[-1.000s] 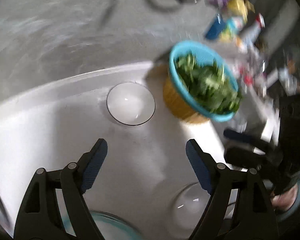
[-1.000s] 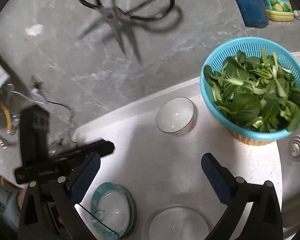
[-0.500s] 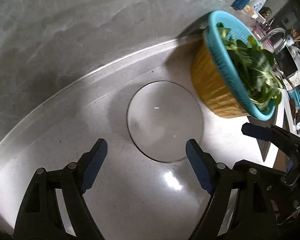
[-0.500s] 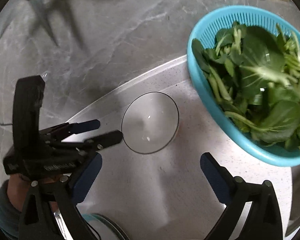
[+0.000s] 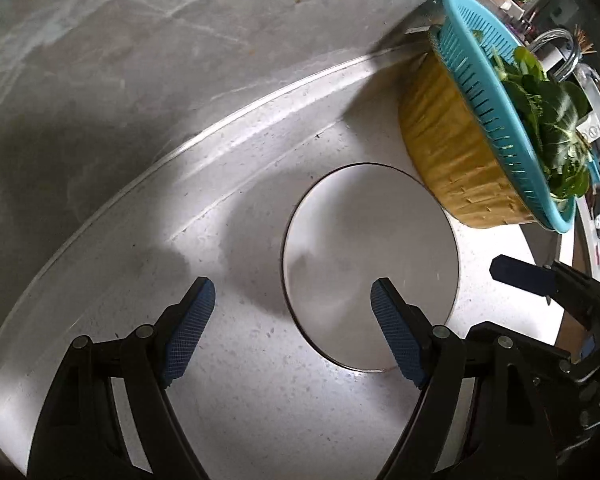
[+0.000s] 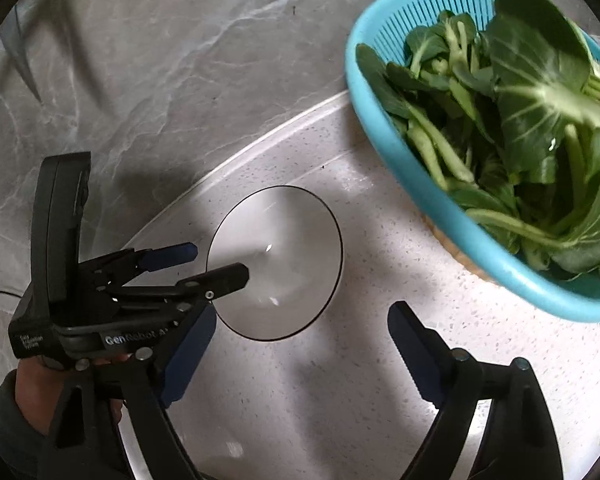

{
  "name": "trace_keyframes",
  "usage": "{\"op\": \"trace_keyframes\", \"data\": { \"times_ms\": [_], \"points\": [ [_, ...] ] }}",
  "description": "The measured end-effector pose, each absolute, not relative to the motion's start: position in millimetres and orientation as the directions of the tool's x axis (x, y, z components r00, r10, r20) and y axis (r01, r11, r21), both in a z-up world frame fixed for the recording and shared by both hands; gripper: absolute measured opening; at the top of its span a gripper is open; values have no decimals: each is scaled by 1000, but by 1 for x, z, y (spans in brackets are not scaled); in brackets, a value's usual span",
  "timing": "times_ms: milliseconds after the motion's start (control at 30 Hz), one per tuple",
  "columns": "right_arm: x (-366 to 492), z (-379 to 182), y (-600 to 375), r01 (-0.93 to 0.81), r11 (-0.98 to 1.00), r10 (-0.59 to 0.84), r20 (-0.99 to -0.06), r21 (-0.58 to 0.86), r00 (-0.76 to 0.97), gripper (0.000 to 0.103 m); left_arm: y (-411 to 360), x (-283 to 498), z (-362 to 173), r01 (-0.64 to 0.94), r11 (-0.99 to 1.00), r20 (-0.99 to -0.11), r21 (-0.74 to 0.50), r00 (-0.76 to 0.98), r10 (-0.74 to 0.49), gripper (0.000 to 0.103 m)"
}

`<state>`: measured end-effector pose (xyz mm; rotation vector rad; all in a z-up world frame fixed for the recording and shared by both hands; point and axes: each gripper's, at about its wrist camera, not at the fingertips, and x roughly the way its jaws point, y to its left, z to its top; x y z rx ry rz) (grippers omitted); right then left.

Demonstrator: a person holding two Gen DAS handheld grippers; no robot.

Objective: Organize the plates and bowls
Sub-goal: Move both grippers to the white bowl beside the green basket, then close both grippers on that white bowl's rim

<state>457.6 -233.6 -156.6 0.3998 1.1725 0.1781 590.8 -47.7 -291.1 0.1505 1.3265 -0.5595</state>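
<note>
Spread wide and empty, the left gripper (image 5: 292, 308) straddles the near-left rim of the round white ceramic bowl (image 5: 370, 264) on the pale speckled drainboard (image 5: 240, 400), while the right gripper (image 6: 300, 336), closing, is best lowered squarely over the opposite rim before being pinched.

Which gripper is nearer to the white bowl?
Left. The left gripper has one finger over the bowl rim. The right gripper, jaws closing, is just short of it.

2 wrist views, steeply down, close; both share bowl (image 5: 370, 268) (image 6: 276, 262).
</note>
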Motion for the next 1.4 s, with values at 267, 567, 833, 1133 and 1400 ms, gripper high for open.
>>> {"op": "trace_keyframes", "data": {
  "times_ms": [267, 567, 833, 1133, 1400],
  "points": [
    [461, -170, -219, 135, 915, 305, -872, 380, 383, 85, -45, 600, -305, 471, 852, -937, -228, 131, -323, 80],
    [466, -186, -218, 189, 902, 300, -879, 388, 370, 75, -53, 603, -309, 499, 839, -939, -219, 127, -320, 68],
    [466, -197, -220, 221, 884, 324, -880, 412, 346, 42, -61, 605, -315, 511, 828, -939, -232, 105, -328, 16],
    [472, -198, -219, 214, 890, 313, -881, 402, 356, 19, -69, 599, -313, 510, 838, -949, -195, 117, -292, 10],
    [477, -202, -217, 205, 891, 318, -880, 404, 352, 18, -66, 591, -309, 489, 852, -953, -188, 119, -279, 9]
  ]
}}
